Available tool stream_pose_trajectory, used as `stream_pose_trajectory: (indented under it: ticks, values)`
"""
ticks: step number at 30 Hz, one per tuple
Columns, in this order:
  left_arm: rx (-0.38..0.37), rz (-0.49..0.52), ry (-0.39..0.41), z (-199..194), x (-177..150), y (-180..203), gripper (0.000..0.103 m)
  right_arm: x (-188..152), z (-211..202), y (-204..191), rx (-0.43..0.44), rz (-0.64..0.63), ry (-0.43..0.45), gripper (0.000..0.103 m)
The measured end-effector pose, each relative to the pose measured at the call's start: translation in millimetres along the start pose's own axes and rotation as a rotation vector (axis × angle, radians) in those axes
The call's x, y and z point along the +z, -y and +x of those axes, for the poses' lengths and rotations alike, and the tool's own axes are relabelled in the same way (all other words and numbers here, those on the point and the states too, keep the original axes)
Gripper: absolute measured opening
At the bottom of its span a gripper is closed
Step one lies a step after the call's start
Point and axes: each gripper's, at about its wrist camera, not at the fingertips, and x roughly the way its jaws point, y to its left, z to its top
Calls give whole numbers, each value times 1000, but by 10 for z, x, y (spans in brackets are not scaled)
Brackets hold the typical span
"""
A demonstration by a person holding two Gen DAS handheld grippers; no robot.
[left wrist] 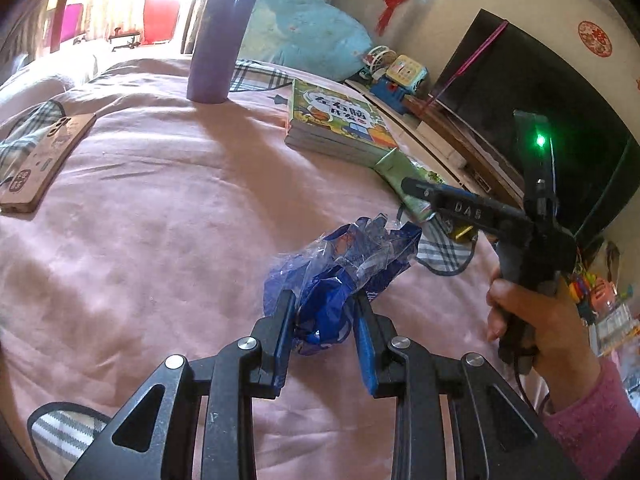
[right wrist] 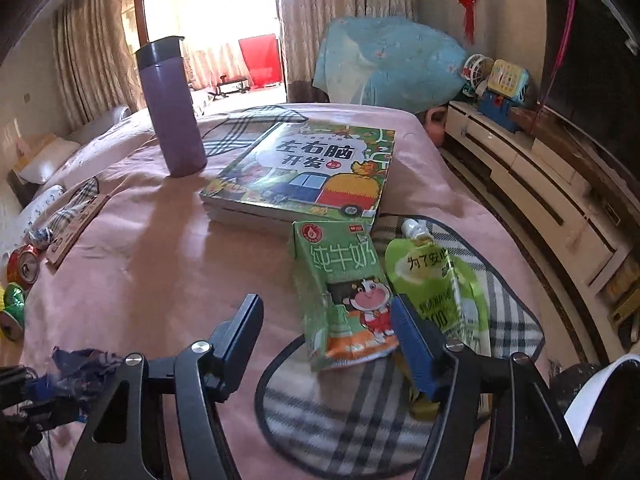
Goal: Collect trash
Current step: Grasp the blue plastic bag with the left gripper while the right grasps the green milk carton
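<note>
Milk carton (right wrist: 347,292) reads "纯牛奶"; right hand-held gripper (right wrist: 326,330) agape, left (left wrist: 326,320) clamps wrapper (left wrist: 340,272).

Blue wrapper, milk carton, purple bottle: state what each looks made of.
Blue wrapper: thin glossy plastic film, crinkled and partly see-through. Milk carton: printed coated paperboard, creased and dented. Purple bottle: matte body, metal or plastic, unclear; dark lid likely plastic.

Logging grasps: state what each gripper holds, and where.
Left gripper pinches the crumpled blue-and-clear plastic wrapper at its near end. Right gripper is open, holding nothing.
</note>
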Motion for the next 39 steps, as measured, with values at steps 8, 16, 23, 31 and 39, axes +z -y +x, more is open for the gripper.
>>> stream_pose_trajectory:
  ticks: [8,16,23,31,39]
  values:
    - [15,-13,1,-25,8,18,27,135,161,32,32,-9,-35,64]
    - [-6,4,-5,-27,-10,107,27,-108,-74,42,93,55,-59,44]
    - [-54,37,-14,-30,-89,339,27,-552,-814,152,171,153,7,44]
    - [-113,112,-29,-56,-203,724,27,-1058,-1586,430,160,283,103,44]
    - [-159,215,-34,-93,-281,1157,27,-1441,-2095,783,107,390,164,44]
